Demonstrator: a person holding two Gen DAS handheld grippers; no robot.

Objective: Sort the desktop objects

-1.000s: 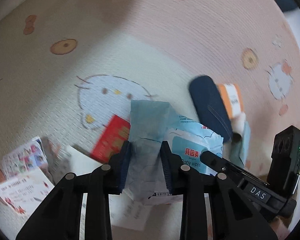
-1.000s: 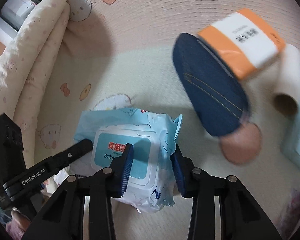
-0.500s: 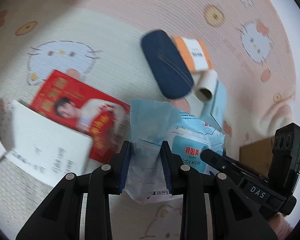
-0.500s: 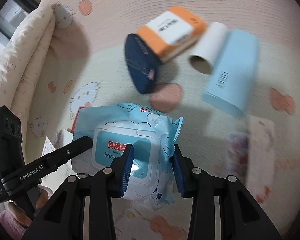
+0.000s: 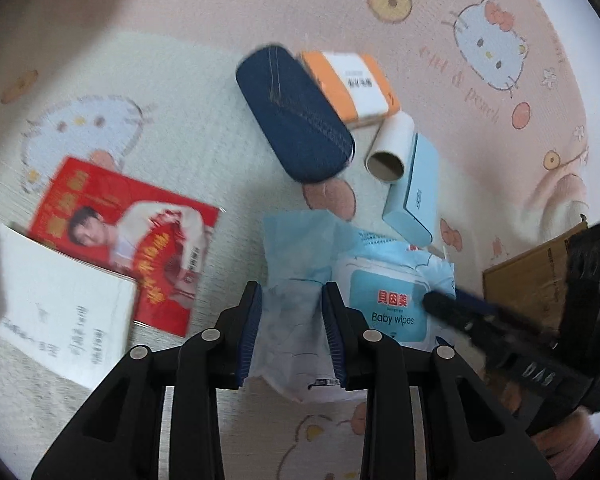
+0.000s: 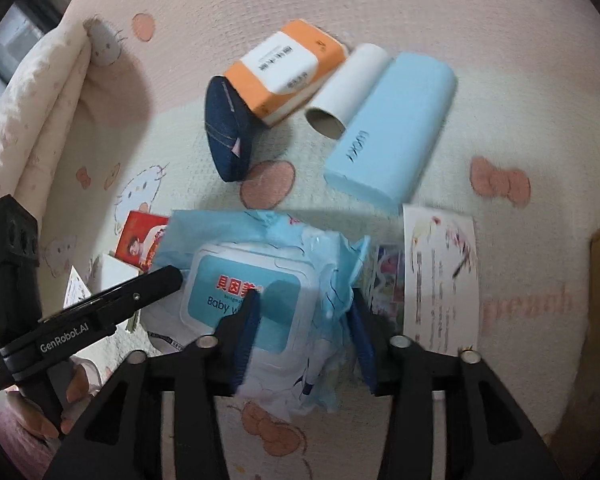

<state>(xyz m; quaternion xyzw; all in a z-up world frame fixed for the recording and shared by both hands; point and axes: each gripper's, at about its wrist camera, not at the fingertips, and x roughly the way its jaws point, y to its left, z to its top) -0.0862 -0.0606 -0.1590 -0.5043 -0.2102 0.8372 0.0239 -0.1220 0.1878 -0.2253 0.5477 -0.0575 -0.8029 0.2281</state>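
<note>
Both grippers hold one light blue baby wipes pack above the cartoon-print mat. My left gripper is shut on the pack's crumpled left end. My right gripper is shut on its right end, beside the lid. Beyond the pack lie a dark blue denim case, an orange and white box, a white paper roll and a light blue case. The same group shows in the right wrist view, with the light blue case at right.
A red printed booklet and a white paper lie at left. A printed card lies right of the pack. A brown cardboard box stands at right. A folded blanket borders the mat at left.
Both grippers have carried the wipes pack across the mat toward the group of cases and the roll, which now sit closer ahead. Grips are unchanged.
</note>
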